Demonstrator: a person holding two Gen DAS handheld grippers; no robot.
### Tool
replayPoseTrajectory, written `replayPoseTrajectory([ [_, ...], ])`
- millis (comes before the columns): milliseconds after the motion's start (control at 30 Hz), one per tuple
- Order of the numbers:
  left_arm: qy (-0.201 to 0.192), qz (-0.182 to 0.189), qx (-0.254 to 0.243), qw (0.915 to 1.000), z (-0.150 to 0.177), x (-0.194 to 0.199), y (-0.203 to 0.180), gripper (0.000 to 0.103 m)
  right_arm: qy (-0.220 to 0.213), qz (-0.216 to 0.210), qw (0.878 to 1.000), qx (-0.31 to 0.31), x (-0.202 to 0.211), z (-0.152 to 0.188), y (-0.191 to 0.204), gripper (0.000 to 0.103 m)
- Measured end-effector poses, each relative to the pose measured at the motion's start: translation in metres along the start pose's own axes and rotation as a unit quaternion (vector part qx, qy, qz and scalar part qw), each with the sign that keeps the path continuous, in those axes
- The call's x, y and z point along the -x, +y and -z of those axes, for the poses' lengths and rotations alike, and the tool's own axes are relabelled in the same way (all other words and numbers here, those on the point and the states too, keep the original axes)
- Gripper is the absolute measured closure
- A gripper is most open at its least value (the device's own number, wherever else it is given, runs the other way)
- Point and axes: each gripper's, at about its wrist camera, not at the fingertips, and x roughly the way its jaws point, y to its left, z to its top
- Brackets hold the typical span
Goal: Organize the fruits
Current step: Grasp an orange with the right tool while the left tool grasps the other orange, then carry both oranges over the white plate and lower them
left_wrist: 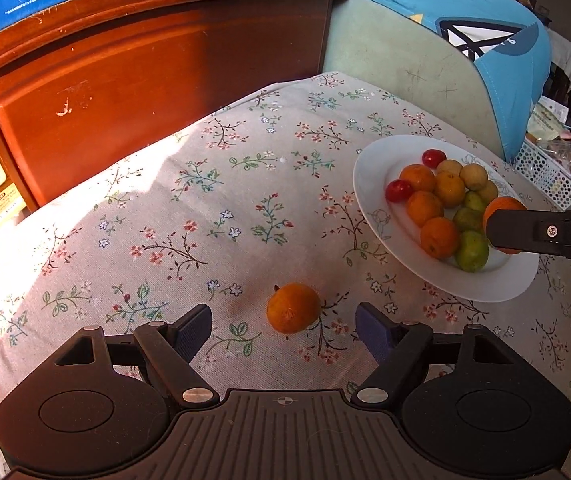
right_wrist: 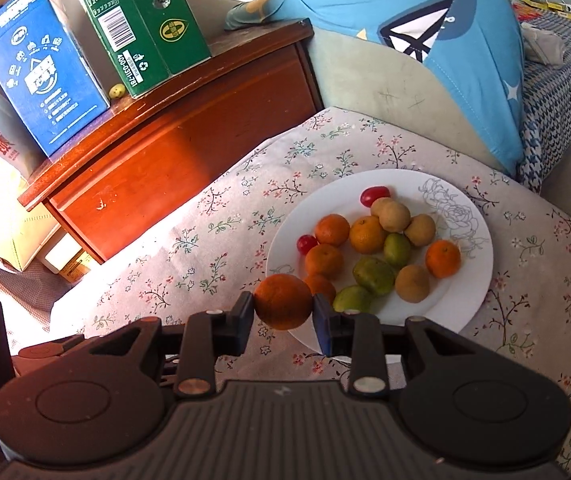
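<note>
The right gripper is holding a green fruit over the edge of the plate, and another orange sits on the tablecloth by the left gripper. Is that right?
Not quite. The fruit in the right gripper is an orange, not a green one; the right wrist view shows it pinched between the pads. The rest holds: it hangs over the plate edge, and another orange sits on the tablecloth by the left gripper.

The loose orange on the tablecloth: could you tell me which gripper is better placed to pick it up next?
Left, probably. The left gripper is open with the loose orange lying between its fingers on the tablecloth. The right gripper is already shut on another orange near the plate.
</note>
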Motion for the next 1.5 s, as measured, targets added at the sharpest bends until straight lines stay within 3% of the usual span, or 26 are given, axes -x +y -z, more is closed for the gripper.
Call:
replayPoseTrajectory([
  [167,-0.002,0.001,0.008,1.0,-0.002,-0.005,0.0,0.044,-0.002,-0.003,1.0,-0.018,0.003,-0.002,-0.008,0.071],
  [233,-0.001,0.005,0.011,0.9999,-0.002,-0.006,0.0,0.059,-0.003,-0.006,1.0,-0.024,0.004,-0.003,-0.01,0.071],
  [400,-0.006,0.012,0.008,0.9999,0.001,-0.008,-0.002,0.075,-0.007,-0.001,1.0,-0.025,0.007,-0.005,-0.013,0.071],
  [667,-0.038,0.021,0.021,0.9988,-0.007,0.009,-0.005,0.075,-0.026,0.007,0.999,-0.037,0.016,-0.012,-0.027,0.071],
  [1067,-0.105,0.053,-0.005,0.993,-0.032,0.045,-0.034,0.075,-0.086,0.025,0.994,-0.062,0.045,-0.031,-0.057,0.071],
  [1300,-0.109,0.078,-0.002,0.9909,-0.038,0.047,-0.044,0.075,-0.104,0.026,0.991,-0.082,0.055,-0.04,-0.074,0.071],
  [1500,-0.103,0.108,-0.018,0.9887,-0.04,0.036,-0.067,0.075,-0.095,0.027,0.99,-0.095,0.048,-0.045,-0.089,0.071],
])
